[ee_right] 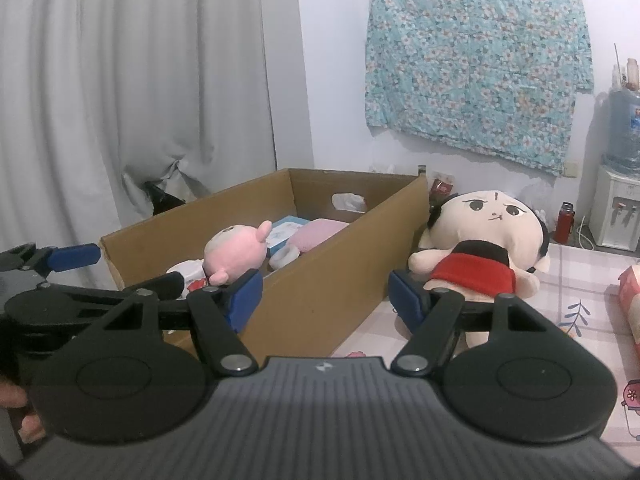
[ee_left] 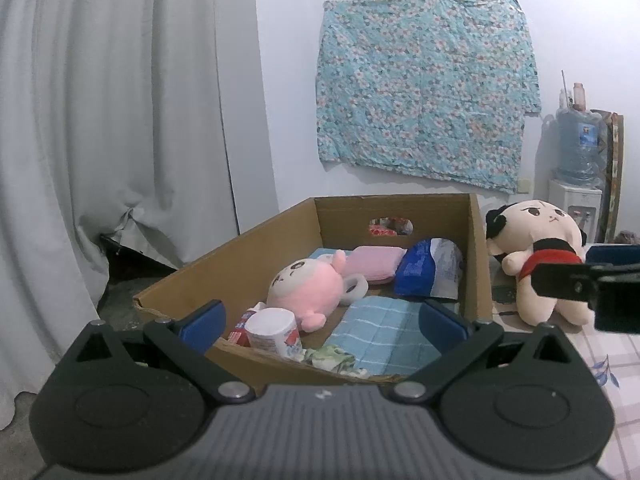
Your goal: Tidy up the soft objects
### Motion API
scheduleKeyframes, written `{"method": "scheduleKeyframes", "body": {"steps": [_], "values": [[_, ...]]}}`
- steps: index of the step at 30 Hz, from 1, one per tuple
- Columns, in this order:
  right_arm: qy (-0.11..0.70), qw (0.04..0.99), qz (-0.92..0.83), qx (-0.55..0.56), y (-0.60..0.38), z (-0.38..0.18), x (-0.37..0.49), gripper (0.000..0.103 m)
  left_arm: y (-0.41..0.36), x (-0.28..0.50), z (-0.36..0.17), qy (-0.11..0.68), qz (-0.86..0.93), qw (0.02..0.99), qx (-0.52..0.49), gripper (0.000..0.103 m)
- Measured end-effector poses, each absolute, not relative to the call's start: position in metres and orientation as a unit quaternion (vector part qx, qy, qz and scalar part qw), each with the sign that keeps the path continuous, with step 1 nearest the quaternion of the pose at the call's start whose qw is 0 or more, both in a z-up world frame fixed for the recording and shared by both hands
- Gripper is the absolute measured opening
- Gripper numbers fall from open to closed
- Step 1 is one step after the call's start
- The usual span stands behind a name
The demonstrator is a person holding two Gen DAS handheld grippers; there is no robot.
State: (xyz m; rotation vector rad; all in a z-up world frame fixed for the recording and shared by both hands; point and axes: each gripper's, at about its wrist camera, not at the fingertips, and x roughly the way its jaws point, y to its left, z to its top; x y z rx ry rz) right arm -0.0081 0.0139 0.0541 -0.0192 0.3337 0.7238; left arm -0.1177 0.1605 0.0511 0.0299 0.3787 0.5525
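Observation:
An open cardboard box (ee_left: pixel 240 264) stands ahead and holds a pink plush (ee_left: pixel 308 288), a pink cushion (ee_left: pixel 374 262), a blue packet (ee_left: pixel 420 272) and a light blue towel (ee_left: pixel 384 332). My left gripper (ee_left: pixel 324 326) hovers open over the box's near edge, with nothing between its pads. Outside the box, to its right on the table, lies a cream doll in a red dress (ee_right: pixel 480 248). My right gripper (ee_right: pixel 326 300) is open too, level with the box's near right corner (ee_right: pixel 320 292); its right pad sits just in front of the doll's legs. Nothing is held.
A white tub (ee_left: pixel 272 330) leans in the box's near left corner. A white curtain (ee_left: pixel 120 120) hangs at left and a floral cloth (ee_left: pixel 424 88) on the wall. A water dispenser (ee_right: pixel 618 212), a red bottle (ee_right: pixel 564 222) and a pink tissue box (ee_right: pixel 630 300) are at right.

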Motion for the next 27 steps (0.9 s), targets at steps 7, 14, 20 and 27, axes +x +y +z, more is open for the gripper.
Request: {"method": "scheduleKeyframes", "body": {"steps": [7,14,20,27], "values": [[0.155,0.923,0.352,-0.016,0.0157,0.054,-0.0112,0.071,0.1592,-0.1169,0.0514,0.189,0.269,0.944,0.021,0.103],[0.16,0.921,0.356,-0.012,0.0141,0.0531,-0.0106,0.071,0.1635,-0.1141,0.0524,0.194,0.276,0.941,0.014,0.103],[0.16,0.919,0.36,-0.01,0.0145,0.0553,-0.0099,0.071,0.1591,-0.1099,0.0493,0.2,0.279,0.938,0.044,0.103],[0.169,0.918,0.357,0.0,0.0111,0.0539,-0.008,0.072,0.1591,-0.1121,0.0498,0.198,0.273,0.941,0.042,0.103]]}}
